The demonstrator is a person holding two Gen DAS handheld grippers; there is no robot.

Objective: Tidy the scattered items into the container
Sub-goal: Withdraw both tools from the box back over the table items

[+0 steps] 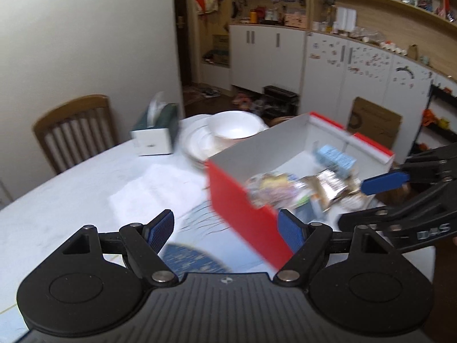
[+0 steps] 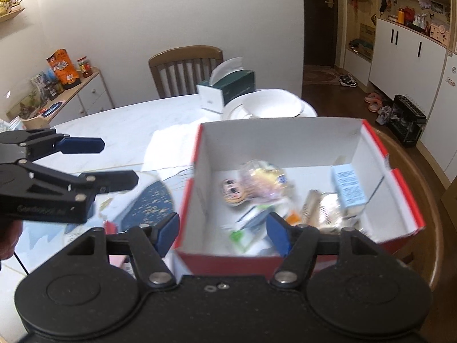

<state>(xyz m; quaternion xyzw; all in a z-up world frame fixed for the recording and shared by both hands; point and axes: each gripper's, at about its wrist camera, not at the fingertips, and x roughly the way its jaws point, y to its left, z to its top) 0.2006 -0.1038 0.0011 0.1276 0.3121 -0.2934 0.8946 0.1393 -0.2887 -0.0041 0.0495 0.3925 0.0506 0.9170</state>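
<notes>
1. Claw status: my left claw (image 1: 225, 230) stands wide with nothing between its blue pads; my right claw (image 2: 222, 233) is likewise wide and empty, its pads clear of the contents below.
2. The task's container, a red box (image 2: 405, 200) with a white interior, sits at the near right edge of the tabletop (image 2: 125, 125). My right claw hangs over its near wall; my left sits beside its left red face.
3. Contents: a light blue carton (image 2: 348, 190) against the right wall, a cartoon-printed packet (image 2: 251, 184) mid-floor, and a silver foil packet (image 2: 328, 208) between them. Smaller pieces are too blurred to name. I judge they lie loose because they were dropped in rather than arranged.
4. Remaining on the tabletop: a dark blue speckled item (image 2: 151, 203) just left of the box, partly hidden. It looks like the next candidate, though I cannot identify it.
5. View comparison: the right wrist view shows the box floor fully; the left shows only the far half, but reveals the box's outer left face.
6. Not for tidying, in my judgement: stacked white dishes (image 1: 228, 131) and a tissue box (image 1: 155, 134) beyond.
</notes>
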